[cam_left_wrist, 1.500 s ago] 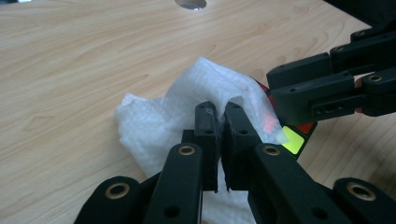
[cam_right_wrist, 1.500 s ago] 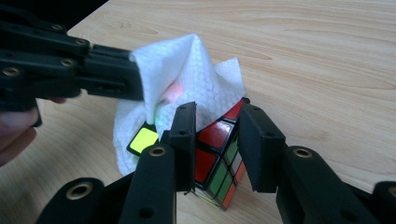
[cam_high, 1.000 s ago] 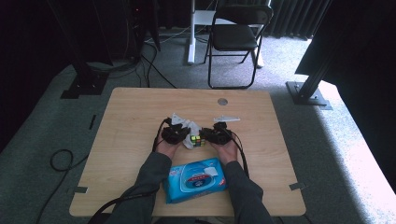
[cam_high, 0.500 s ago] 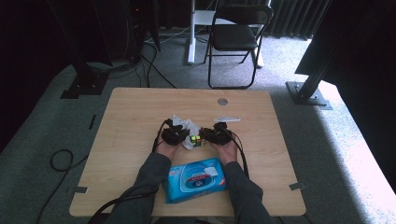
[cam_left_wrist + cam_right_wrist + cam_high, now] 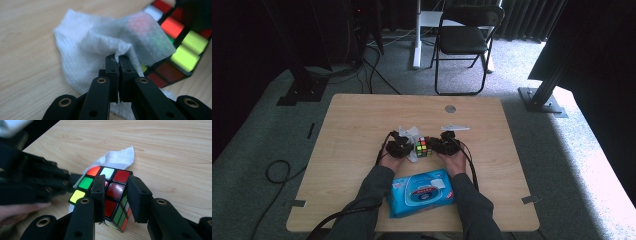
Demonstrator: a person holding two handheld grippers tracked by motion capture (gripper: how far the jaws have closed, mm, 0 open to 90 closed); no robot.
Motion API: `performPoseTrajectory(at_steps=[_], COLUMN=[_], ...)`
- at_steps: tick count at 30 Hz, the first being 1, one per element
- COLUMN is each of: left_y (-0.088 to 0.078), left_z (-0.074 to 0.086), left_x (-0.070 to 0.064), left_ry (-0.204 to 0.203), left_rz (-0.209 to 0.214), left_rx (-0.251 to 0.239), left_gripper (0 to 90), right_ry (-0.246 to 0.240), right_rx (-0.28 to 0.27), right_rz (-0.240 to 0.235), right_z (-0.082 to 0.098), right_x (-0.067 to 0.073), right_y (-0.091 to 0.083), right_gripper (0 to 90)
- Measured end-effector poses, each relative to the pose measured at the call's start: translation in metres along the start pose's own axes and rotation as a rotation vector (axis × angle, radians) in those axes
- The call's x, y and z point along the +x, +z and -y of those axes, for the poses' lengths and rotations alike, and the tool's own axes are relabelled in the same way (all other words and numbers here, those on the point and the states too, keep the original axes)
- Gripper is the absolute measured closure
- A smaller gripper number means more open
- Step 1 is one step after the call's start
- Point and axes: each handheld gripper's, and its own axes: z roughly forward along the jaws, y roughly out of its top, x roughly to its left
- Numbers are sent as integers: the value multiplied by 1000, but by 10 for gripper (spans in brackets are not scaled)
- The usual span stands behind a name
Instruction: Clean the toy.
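On the pale wooden worktop, the left gripper pinches a white wet wipe; the right gripper clamps the multicoloured puzzle cube, which hard rubbing could twist loose.

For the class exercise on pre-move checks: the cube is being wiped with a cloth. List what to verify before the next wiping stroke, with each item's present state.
1. Right gripper jaws clamp the cube: ok.
2. Left gripper jaws pinch the wipe: ok.
3. Wipe lies against a cube face: ok.
4. Wipe pack clear of the cube: ok.
5. Table bare beside the cube: ok.
6. Cube faces already clean: cannot tell.
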Motion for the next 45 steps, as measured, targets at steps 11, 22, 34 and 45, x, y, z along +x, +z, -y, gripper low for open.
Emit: performPoseTrajectory(at_steps=[11, 22, 34, 45], left_y=[0, -10, -28, -46], left_z=[2, 2, 5, 0], left_x=[1, 3, 8, 3], left_ry=[-10, -15, -17, 17], left_rz=[7, -2, -3, 29], left_rx=[-19, -49, -93, -133], left_gripper=[875, 877, 878, 878], right_ry=[7, 13, 14, 15], right_rx=[-6, -8, -9, -10], right_rz=[0, -2, -3, -4], right_z=[1, 1, 2, 2], right_x=[0, 0, 0, -1], right_y=[0, 0, 0, 0], right_gripper=[685, 685, 685, 685])
